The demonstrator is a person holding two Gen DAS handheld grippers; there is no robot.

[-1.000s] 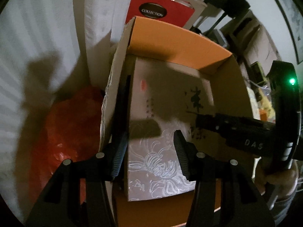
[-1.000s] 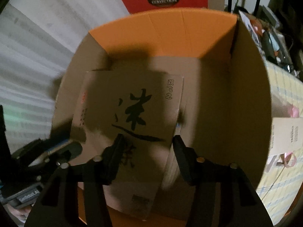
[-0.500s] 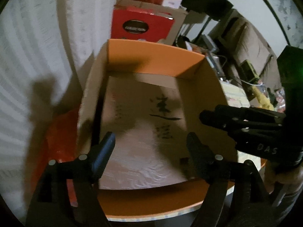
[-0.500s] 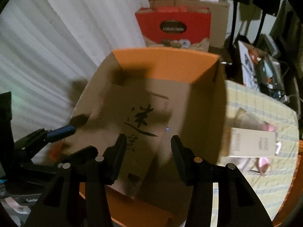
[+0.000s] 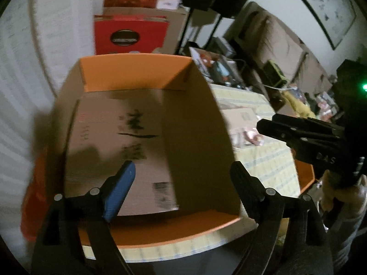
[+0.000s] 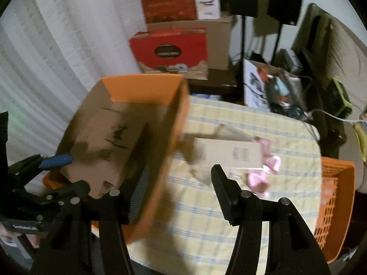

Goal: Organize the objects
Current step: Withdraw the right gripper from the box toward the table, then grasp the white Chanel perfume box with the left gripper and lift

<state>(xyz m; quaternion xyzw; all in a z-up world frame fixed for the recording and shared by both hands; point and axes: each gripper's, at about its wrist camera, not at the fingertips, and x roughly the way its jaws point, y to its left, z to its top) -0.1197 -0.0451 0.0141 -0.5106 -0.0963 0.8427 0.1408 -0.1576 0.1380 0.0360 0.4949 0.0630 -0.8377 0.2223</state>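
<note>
Orange-rimmed cardboard box (image 5: 142,78), frame centre: holds one flat tan carton (image 5: 121,142) with black brush lettering. Left claw (image 5: 181,178) spread, empty, lower frame. Right claw (image 6: 180,190) spread, empty, over checked counter (image 6: 206,217); beige box (image 6: 229,153) and pink packet (image 6: 263,174) there.

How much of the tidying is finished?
One flat box with black writing already lies inside the orange carton. Both grippers, left and right, are open and hold nothing. The beige box and pink packets on the checked tablecloth are still left.
</note>
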